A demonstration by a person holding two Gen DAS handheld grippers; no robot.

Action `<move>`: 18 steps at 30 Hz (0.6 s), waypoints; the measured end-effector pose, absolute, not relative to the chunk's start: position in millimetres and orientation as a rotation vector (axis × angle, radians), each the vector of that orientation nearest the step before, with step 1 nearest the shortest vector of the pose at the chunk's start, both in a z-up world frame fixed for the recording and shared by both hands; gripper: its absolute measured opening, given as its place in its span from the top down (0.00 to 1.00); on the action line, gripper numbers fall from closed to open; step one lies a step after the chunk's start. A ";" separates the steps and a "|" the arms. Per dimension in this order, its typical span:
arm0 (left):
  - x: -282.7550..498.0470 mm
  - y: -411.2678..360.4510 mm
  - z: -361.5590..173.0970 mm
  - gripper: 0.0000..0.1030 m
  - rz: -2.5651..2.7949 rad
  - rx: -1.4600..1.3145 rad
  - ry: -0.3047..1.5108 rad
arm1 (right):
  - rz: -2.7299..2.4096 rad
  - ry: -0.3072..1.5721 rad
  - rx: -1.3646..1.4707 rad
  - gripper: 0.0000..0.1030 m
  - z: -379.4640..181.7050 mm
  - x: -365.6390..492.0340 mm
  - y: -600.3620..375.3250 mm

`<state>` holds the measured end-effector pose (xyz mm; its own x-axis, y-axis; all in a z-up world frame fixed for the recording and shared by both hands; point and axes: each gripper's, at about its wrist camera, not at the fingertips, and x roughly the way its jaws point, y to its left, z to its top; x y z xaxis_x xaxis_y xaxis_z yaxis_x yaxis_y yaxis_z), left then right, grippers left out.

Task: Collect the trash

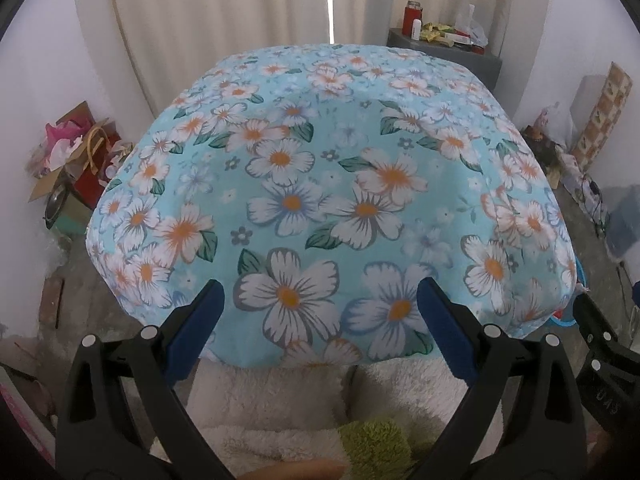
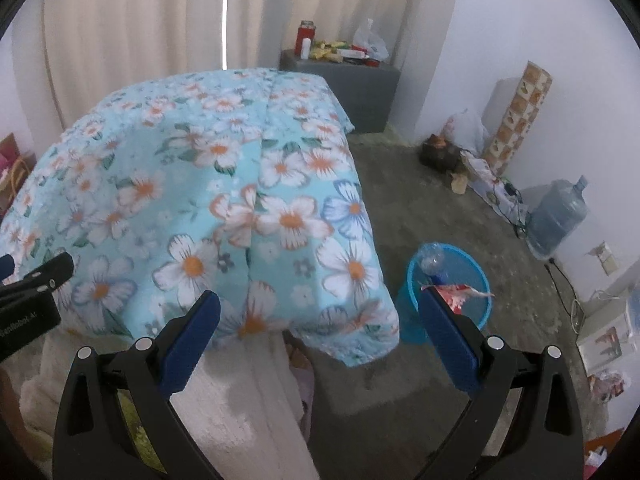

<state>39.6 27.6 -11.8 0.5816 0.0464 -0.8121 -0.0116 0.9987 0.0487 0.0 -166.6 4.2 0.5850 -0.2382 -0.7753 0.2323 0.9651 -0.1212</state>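
Note:
A blue trash bin (image 2: 476, 312) stands on the concrete floor to the right of the table. In it are a clear plastic bottle (image 2: 430, 258) and a red and white wrapper (image 2: 460, 292) lying across the opening. My right gripper (image 2: 320, 336) hovers open and empty near the table's corner, its right fingertip (image 2: 436, 308) lined up in view with the wrapper. My left gripper (image 1: 320, 320) is open and empty over the near edge of the table, which is covered by a blue floral cloth (image 1: 320, 168). No trash shows on the cloth.
A grey cabinet (image 2: 360, 84) with a red jar, packets and a plastic bag stands at the back. A large water jug (image 2: 558, 216), cables and clutter line the right wall. Bags and boxes (image 1: 76, 160) sit on the left. White fleece (image 1: 272, 408) is below the grippers.

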 end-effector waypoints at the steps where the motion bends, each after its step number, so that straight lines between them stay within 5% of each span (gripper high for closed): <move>1: 39.9 27.7 -11.9 0.10 0.033 0.043 0.949 | -0.276 0.909 -0.007 0.06 4.0 -0.1 -168.1; 18: 35.1 5.9 -9.0 0.10 -0.015 0.112 0.942 | -0.315 0.924 -0.008 0.06 1.6 -9.7 -183.0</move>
<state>35.1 5.9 -9.0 0.5884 0.0356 -0.8078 0.0621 0.9941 0.0891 -9.7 -183.0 1.6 0.5606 -0.2704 -0.7827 0.2639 0.9542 -0.1406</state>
